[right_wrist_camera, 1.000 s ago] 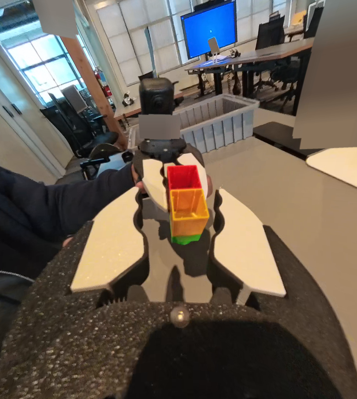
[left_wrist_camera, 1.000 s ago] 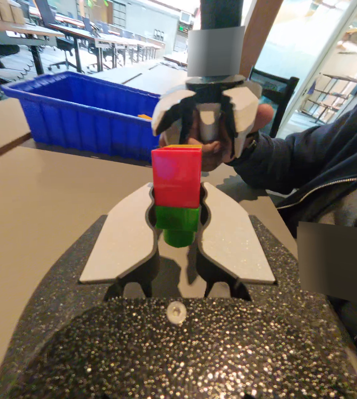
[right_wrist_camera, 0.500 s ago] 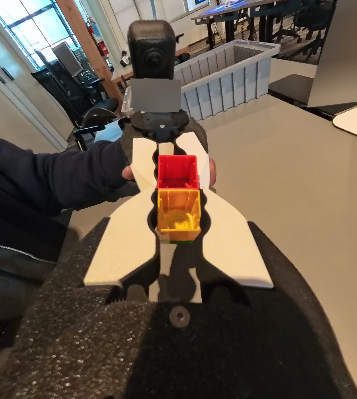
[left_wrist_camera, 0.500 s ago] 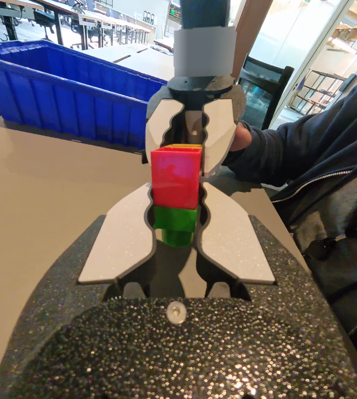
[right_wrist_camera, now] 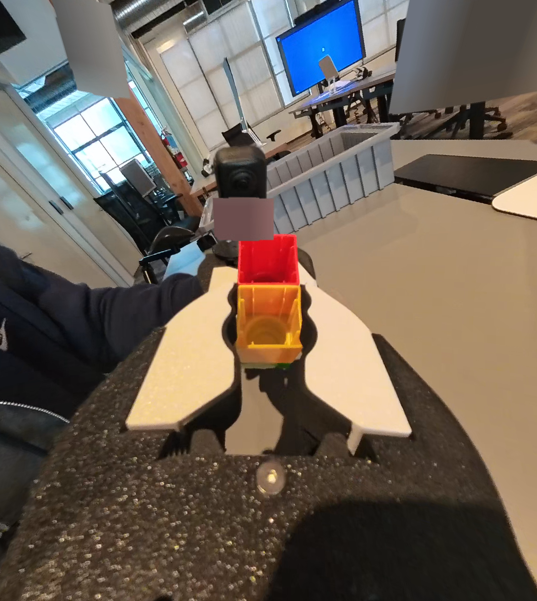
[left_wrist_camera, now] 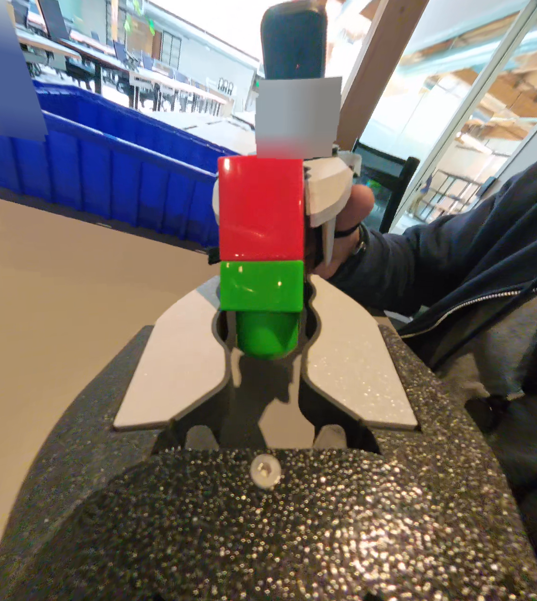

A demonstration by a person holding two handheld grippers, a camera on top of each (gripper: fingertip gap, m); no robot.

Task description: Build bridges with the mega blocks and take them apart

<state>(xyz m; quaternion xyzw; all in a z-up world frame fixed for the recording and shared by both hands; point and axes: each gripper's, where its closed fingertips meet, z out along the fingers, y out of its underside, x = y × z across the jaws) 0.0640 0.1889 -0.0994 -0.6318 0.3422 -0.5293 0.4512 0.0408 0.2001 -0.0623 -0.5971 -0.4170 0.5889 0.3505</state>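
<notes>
Since the earlier frame the right claw has been brought in and clamped on the orange block. The left claw is clamped on the green block, red block joined beyond. The assembly is held above the surface. A blue bin is seen behind.
</notes>
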